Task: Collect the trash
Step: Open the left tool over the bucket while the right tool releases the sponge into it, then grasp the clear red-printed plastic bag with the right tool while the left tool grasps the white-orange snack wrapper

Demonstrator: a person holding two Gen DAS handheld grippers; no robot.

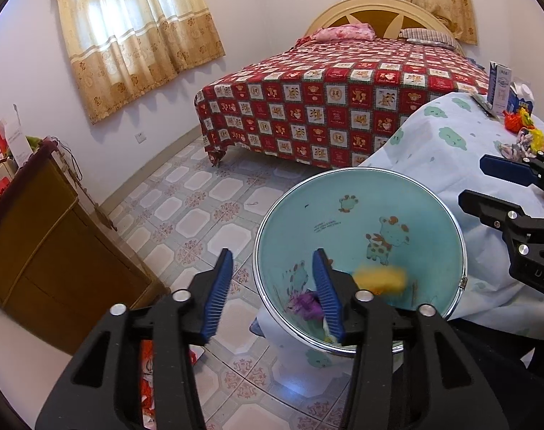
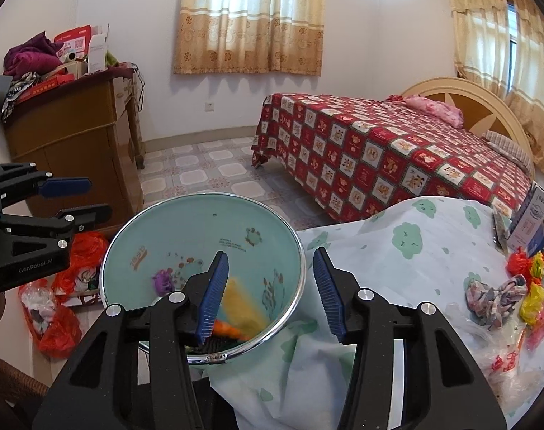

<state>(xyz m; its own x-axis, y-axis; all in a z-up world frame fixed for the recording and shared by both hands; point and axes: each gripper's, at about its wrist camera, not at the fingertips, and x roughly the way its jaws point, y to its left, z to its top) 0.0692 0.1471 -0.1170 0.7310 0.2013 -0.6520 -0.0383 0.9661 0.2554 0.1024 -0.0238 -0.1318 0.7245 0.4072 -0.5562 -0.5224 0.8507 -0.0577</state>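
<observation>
A teal trash bin (image 1: 343, 222) (image 2: 200, 229) with cartoon animals and a chrome rim stands beside the cloth-covered table (image 2: 397, 251). My left gripper (image 1: 272, 261) hangs open over the bin's near left rim with nothing between its fingers. My right gripper (image 2: 270, 261) is open too, straddling the bin's right rim, empty. A blurred yellow piece (image 1: 379, 279) (image 2: 239, 301) is inside the bin, with a purple scrap (image 1: 304, 304) (image 2: 162, 279) and an orange bit (image 2: 227, 329). Each gripper shows in the other's view: the right gripper (image 1: 476, 182), the left gripper (image 2: 96, 197).
More wrappers lie on the table at the right: red and yellow ones (image 2: 533, 297), a crumpled patterned piece (image 2: 494, 295), a clear bag (image 2: 505, 358), and a carton (image 2: 530, 222). Red bags (image 2: 56, 322) sit on the floor by a wooden cabinet (image 2: 74, 136). A bed (image 2: 379, 150) stands behind.
</observation>
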